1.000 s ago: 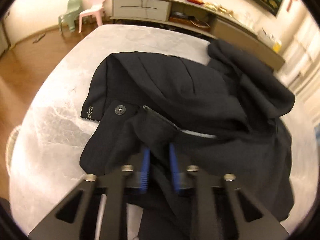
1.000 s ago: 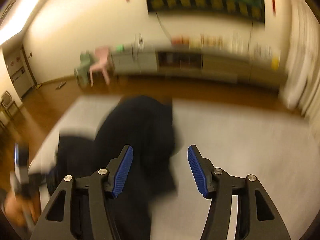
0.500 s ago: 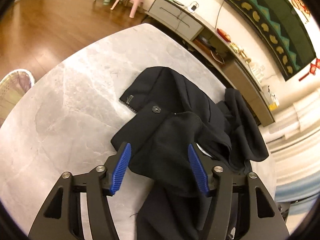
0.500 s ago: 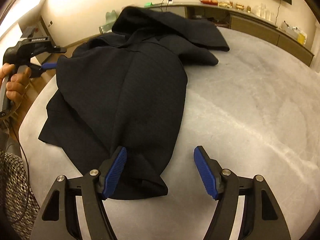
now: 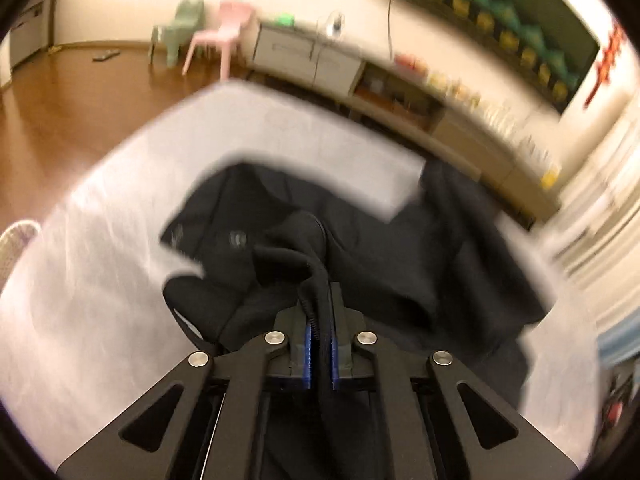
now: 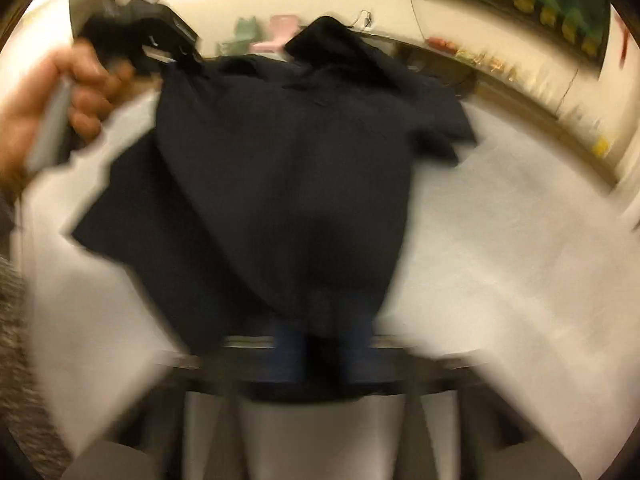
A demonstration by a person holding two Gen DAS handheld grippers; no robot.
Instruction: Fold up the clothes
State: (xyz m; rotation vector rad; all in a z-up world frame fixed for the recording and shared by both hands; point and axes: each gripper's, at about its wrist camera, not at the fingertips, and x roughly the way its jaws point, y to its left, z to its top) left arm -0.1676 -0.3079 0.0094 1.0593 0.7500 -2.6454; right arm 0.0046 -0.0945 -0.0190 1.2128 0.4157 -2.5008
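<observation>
On the pale table (image 5: pixel 100 300) — black garment (image 5: pixel 400 264), rumpled, heavily creased.

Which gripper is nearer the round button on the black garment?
Left. The left gripper pinches cloth just behind the button; the right gripper grips the garment's opposite end.

A home living room.
Wooden floor (image 5: pixel 80 92), small pink chair (image 5: pixel 224 32) and green chair (image 5: pixel 178 26), a long sideboard (image 5: pixel 400 92) along the wall.

We saw the left gripper (image 5: pixel 319 354) clamped on a fold of the black trousers (image 5: pixel 360 248); the rest lay crumpled across the marble table (image 5: pixel 100 280).
</observation>
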